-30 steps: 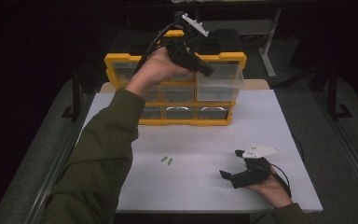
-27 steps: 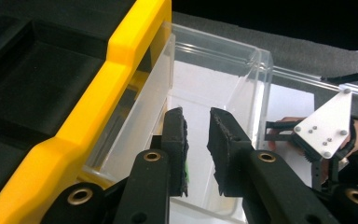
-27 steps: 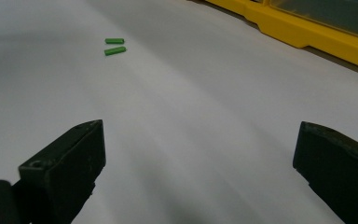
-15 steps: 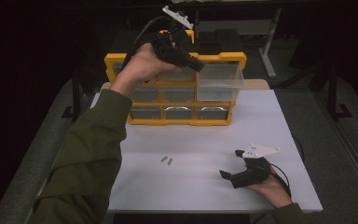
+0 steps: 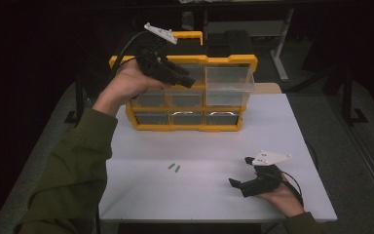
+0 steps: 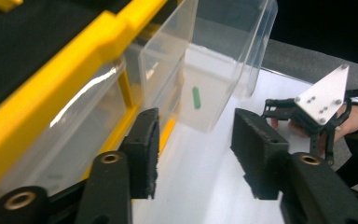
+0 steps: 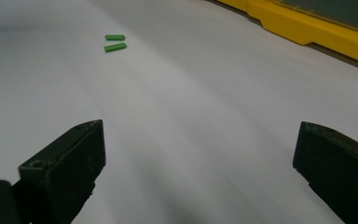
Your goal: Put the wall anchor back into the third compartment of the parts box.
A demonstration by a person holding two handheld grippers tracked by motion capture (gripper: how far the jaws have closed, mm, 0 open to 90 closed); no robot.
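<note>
1. High view: your left gripper (image 5: 187, 80) hangs raised at the organizer (image 5: 185, 92), beside its pulled-out clear drawer (image 5: 226, 85); a careless swing could knock it out.
2. Left gripper view: jaws spread, empty; one green piece (image 6: 196, 97) lies in that drawer.
3. Right gripper view: your right gripper (image 7: 198, 172) is spread wide, empty, near two green pieces (image 7: 114, 42) in front of the organizer.

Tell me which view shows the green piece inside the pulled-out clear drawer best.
The left gripper view: the green piece shows plainly through the wall of the clear drawer, just beyond the open left gripper. In the high view the drawer is visible, but the piece inside is too small to make out.
</note>
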